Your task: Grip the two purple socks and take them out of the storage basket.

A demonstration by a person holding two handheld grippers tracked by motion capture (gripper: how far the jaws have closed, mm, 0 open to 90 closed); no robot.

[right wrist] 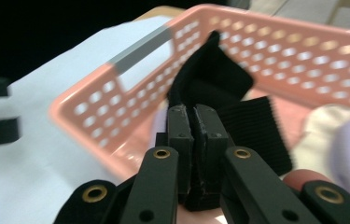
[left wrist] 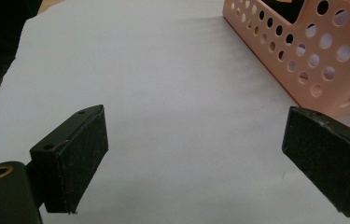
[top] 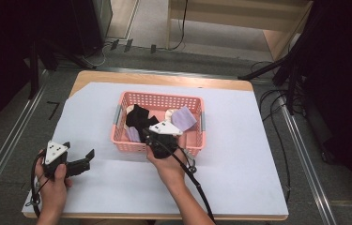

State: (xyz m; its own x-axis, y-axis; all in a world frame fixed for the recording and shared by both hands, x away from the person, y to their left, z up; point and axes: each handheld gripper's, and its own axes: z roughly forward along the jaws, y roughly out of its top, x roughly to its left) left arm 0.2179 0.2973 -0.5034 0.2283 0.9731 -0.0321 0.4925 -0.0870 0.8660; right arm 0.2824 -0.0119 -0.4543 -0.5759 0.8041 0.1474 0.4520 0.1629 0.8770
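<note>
Right hand-held gripper [right wrist: 192, 122] pinches the black sock [right wrist: 212, 79] tight, low inside the pink basket [right wrist: 93, 121]. Thin grip, so it could slip or snag the rim on the lift. Left hand-held gripper [left wrist: 193, 154] hangs wide open, empty, over the table [left wrist: 172, 79].

A wooden table [top: 164, 78] under white sheeting stands on grey floor [top: 4, 122], cables [top: 277, 112] trailing nearby.

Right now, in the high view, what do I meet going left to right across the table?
Left claw, open over the white sheet → pink basket's left handle → black cloth, pinched by the right claw → lilac cloth → basket's right handle.
</note>
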